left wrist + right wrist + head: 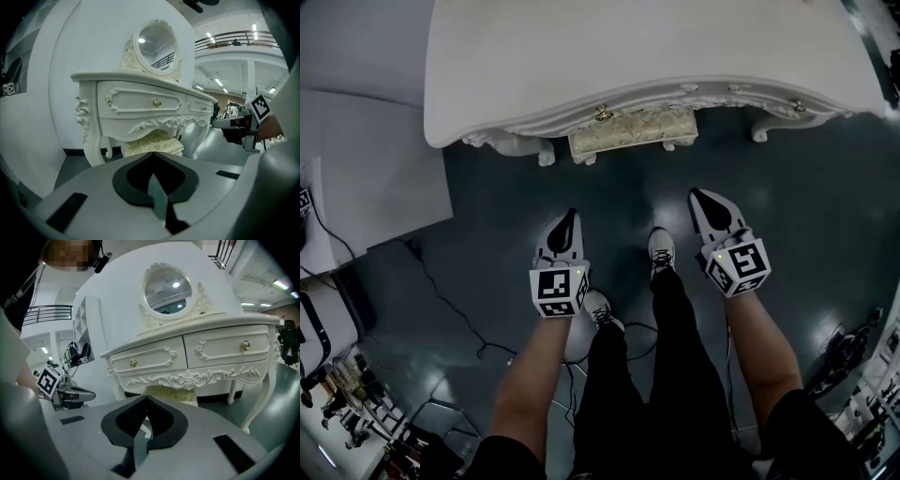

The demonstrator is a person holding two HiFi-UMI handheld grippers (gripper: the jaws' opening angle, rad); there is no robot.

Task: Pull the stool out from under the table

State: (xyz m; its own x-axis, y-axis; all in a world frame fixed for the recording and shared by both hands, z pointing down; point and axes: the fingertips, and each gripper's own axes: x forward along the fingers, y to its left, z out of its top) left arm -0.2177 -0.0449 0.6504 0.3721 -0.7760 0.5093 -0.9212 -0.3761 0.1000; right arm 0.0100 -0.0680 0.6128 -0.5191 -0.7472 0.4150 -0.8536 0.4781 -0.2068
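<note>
Head view: left tool (571,216) lower centre-left, right tool (697,197) centre-right. Both over dark floor (487,234), tips toward white bench (656,56) at top of frame, well apart from it. Both tools closed, jaws together, nothing between them. Stool (632,131), cream patterned seat, under bench front edge at upper centre, between carved legs; probably fully tucked in, its own legs hidden. Gripper views: stool just above each tool's jaw tips, oval mirror (156,41) on bench top. Person's shoe (662,251) between tools.
</note>
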